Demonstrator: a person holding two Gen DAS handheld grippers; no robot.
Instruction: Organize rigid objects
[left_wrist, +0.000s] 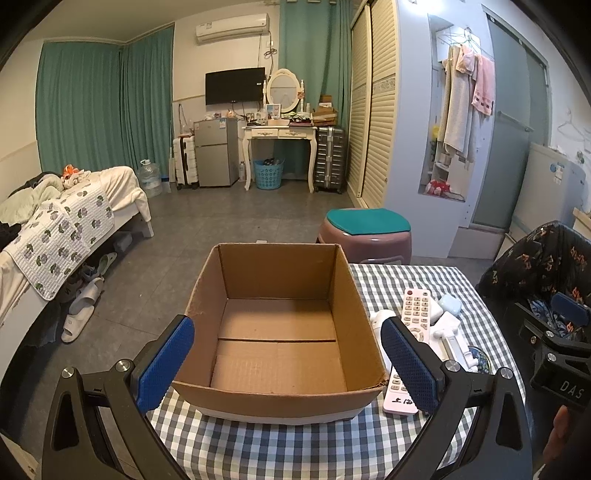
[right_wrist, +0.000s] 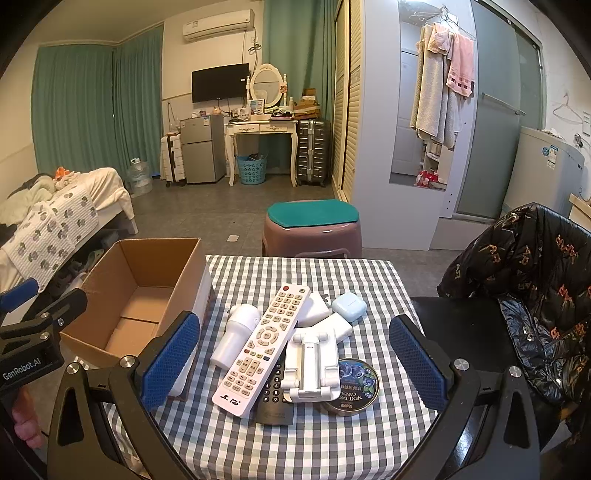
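The left hand-held gripper (left_wrist: 287, 363) hovers level, spread wide and holding nothing, framing an open cardboard box (left_wrist: 277, 325) on the table's (right_wrist: 303, 443) left side. The right hand-held gripper (right_wrist: 295, 363), equally wide and unladen, faces a white remote (right_wrist: 263, 349) piled with small items right of the box.

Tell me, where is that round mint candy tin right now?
In the right wrist view the mint candy tin lies on the checked tablecloth, at the near right of the pile, partly under the white folding stand and right of the black remote.
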